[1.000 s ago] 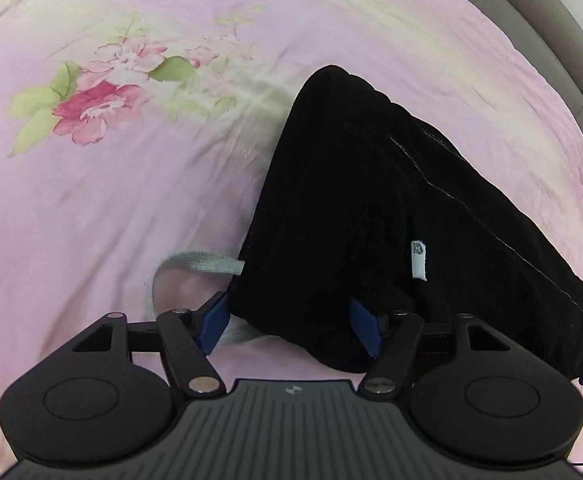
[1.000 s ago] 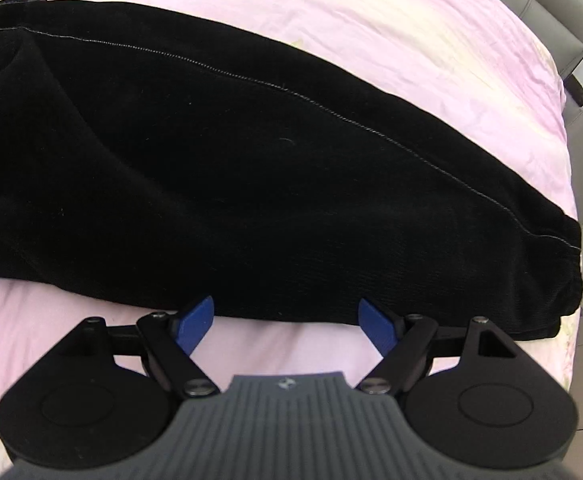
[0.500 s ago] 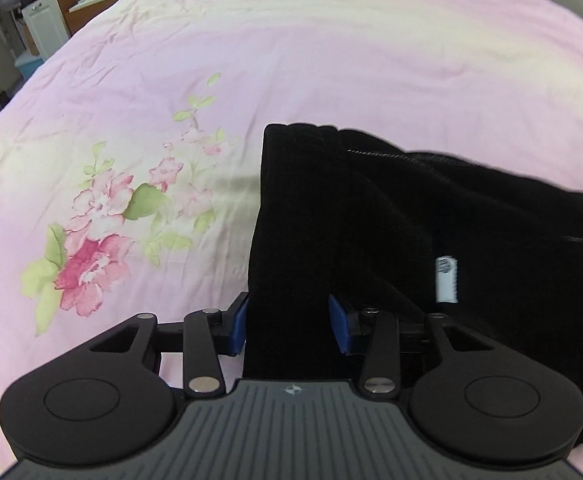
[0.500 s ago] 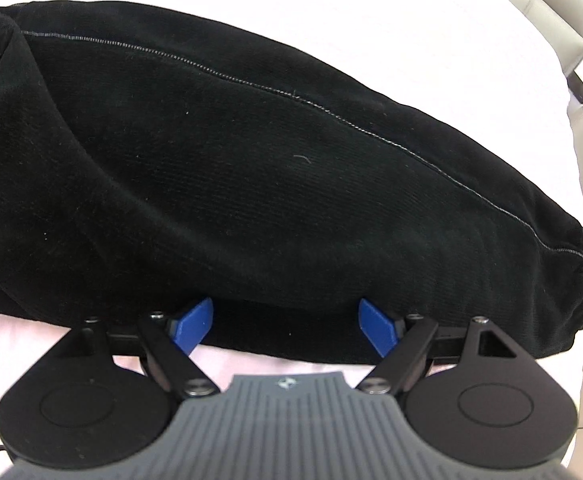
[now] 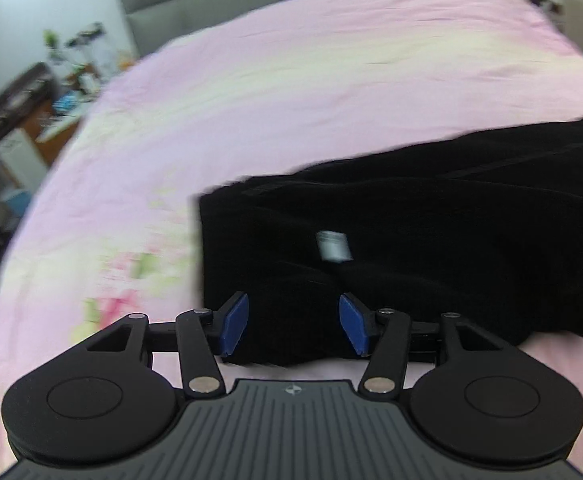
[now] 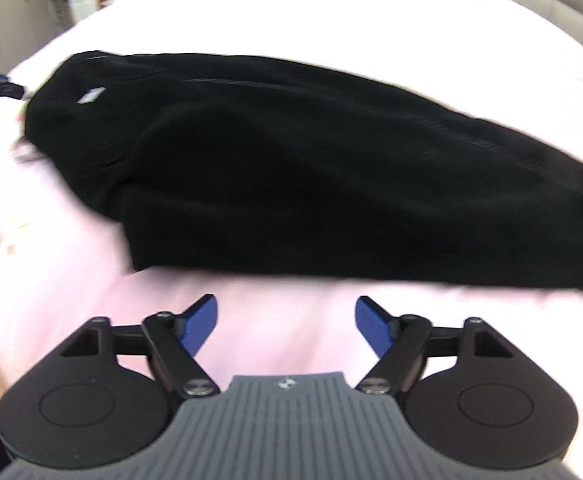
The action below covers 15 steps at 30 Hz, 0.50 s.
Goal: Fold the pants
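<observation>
Between my left gripper (image 5: 293,325) pads the near edge of the black pants (image 5: 411,248) sits loose, jaws opening, nothing pinched; my right gripper (image 6: 286,322) is closing over bare pink bedsheet (image 6: 291,312), short of the hem. Pants lie lengthwise mid-bed, white tag (image 5: 333,245) up. Risk: right shuts on sheet, left snags one layer; frames are blurred, so layers probably uneven.

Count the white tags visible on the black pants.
1. A single white tag sits on the top layer of the black pants near the waist end; it also shows in the right wrist view. Others may be hidden in the folds.
</observation>
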Tool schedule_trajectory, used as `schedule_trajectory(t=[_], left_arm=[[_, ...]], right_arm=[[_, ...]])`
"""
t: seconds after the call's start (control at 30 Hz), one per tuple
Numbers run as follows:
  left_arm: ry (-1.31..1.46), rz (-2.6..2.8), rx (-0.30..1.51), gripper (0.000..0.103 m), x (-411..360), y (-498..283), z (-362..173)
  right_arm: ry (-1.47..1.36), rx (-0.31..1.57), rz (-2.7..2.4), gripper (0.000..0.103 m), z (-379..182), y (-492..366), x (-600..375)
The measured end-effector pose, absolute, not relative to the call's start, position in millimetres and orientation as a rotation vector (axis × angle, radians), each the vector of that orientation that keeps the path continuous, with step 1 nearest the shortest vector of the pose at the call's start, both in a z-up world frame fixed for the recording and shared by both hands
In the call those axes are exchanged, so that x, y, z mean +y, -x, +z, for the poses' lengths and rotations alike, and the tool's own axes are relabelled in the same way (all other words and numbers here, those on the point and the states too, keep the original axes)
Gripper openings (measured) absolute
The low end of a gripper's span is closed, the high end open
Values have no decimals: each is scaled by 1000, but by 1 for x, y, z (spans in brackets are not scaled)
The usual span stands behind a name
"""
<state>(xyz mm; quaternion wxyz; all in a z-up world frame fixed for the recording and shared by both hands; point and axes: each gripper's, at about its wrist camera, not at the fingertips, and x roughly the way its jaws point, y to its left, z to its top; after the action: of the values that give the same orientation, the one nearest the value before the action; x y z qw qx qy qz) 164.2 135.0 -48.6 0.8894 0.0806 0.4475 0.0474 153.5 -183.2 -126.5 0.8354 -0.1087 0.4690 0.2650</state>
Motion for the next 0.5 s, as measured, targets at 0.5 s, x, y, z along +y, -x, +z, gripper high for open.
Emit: schedule_trajectory(t=[0.5], left_arm=[[-170, -298, 957, 54, 3, -160, -110]], right_arm=[[262, 898, 683, 23, -135, -158, -130]])
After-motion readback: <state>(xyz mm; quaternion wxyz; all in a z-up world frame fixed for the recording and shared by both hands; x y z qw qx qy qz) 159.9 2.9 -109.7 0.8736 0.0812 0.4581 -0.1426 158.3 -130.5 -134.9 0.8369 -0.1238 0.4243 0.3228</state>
